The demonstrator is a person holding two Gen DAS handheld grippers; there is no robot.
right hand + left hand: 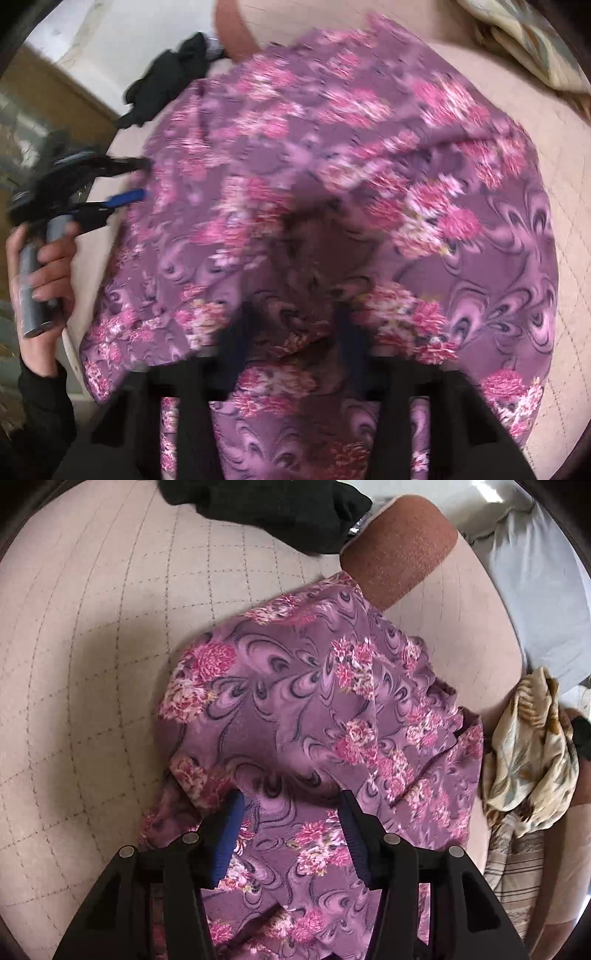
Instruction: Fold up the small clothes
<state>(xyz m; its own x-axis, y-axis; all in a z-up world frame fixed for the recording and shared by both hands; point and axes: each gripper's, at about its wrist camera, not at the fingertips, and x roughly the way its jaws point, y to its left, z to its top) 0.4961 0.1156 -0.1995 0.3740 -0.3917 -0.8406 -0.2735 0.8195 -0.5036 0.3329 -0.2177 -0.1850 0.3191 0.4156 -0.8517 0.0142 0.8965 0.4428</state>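
Observation:
A purple garment (295, 709) with pink flowers lies rumpled on a beige quilted surface (92, 664). My left gripper (290, 812) hangs just above its near part, blue pads apart, with nothing pinched. The right wrist view is blurred. It shows the same garment (332, 166) spread wide, and my left gripper (144, 177) open at its left edge, held by a hand (44, 258). My right gripper (293, 328) sits low over the garment's near edge. Its dark fingers stand apart, with a hump of fabric between them.
A black cloth (266, 509) and a brown rounded thing (399, 546) lie beyond the garment. At the right are a cream patterned cloth (532, 746), a striped cloth (513, 867) and a pale grey sheet (535, 590). The surface's edge (74, 350) runs along the left.

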